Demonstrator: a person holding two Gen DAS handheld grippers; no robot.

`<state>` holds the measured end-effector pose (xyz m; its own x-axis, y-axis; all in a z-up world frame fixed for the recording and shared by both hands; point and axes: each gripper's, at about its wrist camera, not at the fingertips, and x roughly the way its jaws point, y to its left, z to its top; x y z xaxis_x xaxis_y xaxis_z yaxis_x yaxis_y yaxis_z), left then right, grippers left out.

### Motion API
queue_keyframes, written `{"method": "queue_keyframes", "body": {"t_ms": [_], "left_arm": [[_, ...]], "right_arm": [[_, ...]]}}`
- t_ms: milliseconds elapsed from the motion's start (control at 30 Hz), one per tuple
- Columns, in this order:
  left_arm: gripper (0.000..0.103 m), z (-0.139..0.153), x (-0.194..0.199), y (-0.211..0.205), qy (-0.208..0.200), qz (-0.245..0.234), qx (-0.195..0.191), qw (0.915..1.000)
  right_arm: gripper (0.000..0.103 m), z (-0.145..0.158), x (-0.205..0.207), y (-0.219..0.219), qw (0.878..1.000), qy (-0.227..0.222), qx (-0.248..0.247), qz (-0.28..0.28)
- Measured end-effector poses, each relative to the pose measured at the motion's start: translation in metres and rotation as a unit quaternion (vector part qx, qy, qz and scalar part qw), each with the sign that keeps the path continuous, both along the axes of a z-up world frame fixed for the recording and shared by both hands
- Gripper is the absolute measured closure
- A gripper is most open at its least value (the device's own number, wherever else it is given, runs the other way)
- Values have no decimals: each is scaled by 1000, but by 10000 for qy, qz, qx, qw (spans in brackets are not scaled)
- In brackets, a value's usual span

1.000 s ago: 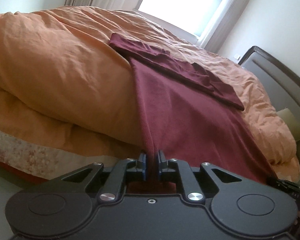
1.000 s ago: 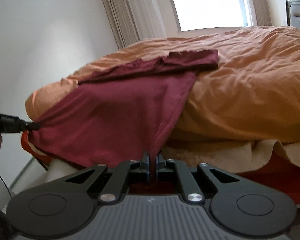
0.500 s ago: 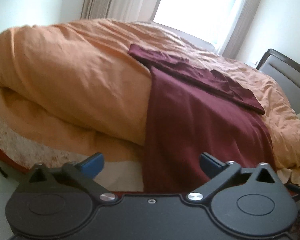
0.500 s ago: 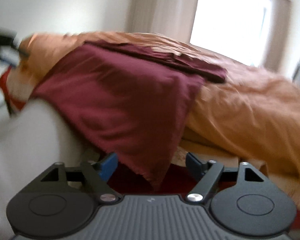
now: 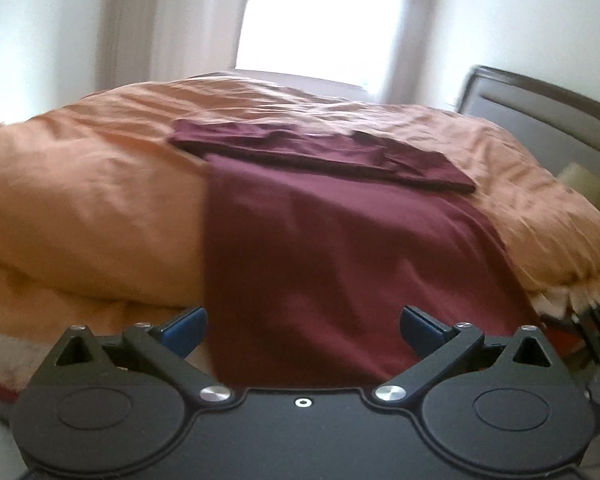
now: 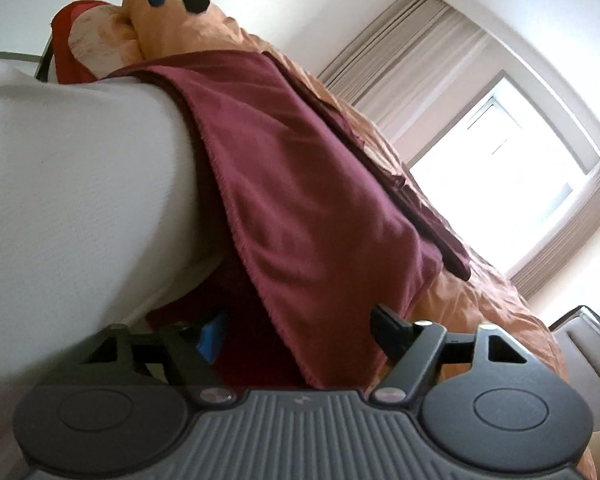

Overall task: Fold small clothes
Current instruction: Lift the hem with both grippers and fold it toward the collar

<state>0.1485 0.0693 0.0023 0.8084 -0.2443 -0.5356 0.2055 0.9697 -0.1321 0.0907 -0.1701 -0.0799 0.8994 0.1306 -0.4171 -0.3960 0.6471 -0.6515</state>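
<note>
Both tongs, left [image 5: 302,326] and right [image 6: 300,330], spread wide, empty. Maroon garment [image 5: 340,248] drapes over the bed's near edge; the unsupported hanging half may slide off the duvet [image 5: 80,200].

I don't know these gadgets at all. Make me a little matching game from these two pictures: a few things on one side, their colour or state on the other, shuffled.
Things:
1. duvet
2. garment
3. left tongs
4. headboard

Colour or state:
A. open, holding nothing
B. grey, at the far right of the bed
C. orange, covering the bed
D. dark red, hanging over the bed's edge

Pairs: 1-C, 2-D, 3-A, 4-B
</note>
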Motion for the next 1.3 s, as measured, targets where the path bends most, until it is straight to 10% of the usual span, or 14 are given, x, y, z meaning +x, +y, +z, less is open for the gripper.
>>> {"method": "queue_keyframes", "body": {"t_ms": [233,467,733,1000,1300], "left_arm": [[1,-7,-8,-41,-349,-762,324,9960],[1,-13,-14,-67,-357,-1516,52,9878],[1,-24,-20,-117,-836,-1685,799,9789],[48,-28,-4,-112,-691,-1329,960,9840],[63,-34,-16,-65,-679,-587,1249,9881]], "right_arm": [[96,23,2,-7,9984,102,556,60],[96,81,15,-17,9839,448,1728,-1],[96,108,26,-27,9744,561,2177,88],[96,113,23,-27,9734,434,2246,93],[97,121,18,-31,9717,166,2354,74]]}}
